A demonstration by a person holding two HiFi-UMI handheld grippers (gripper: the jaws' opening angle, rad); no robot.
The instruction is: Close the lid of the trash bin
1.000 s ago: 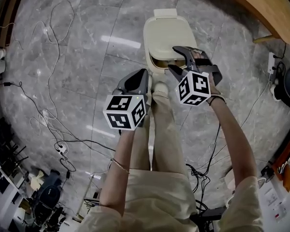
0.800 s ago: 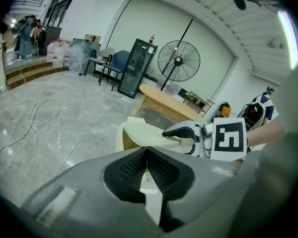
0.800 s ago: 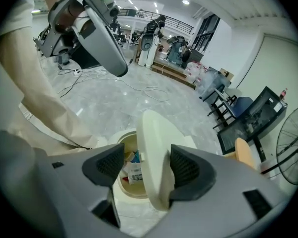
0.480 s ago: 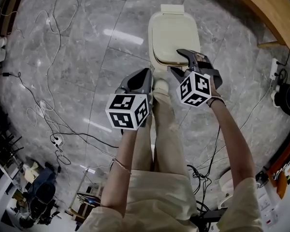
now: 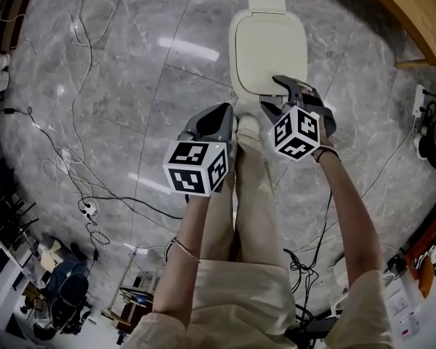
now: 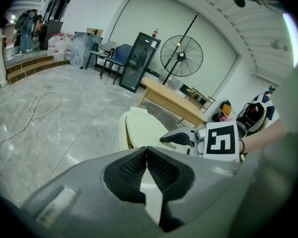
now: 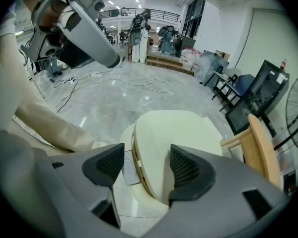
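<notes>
A cream trash bin (image 5: 269, 49) stands on the grey floor, its lid (image 5: 270, 46) lying down flat. In the right gripper view a thin dark gap shows under the lid (image 7: 176, 128) at the front rim, above a grey pedal (image 7: 123, 171). My right gripper (image 5: 274, 94) is open over the lid's near edge, one jaw on each side of the rim (image 7: 146, 165). Just left of the bin's front, my left gripper (image 5: 218, 118) hangs shut and empty (image 6: 147, 155). A shoe (image 5: 247, 126) sits at the bin's foot.
Cables (image 5: 80, 158) trail over the floor at left. A wooden table edge (image 5: 414, 13) curves at the top right, with a power strip (image 5: 421, 100) below it. The person's legs (image 5: 240, 217) stand between the grippers. A fan (image 6: 181, 56) stands far behind.
The lid has come down from partly raised, closing the dark opening at the front. My right gripper followed it down at the near edge. The left gripper barely moved.
</notes>
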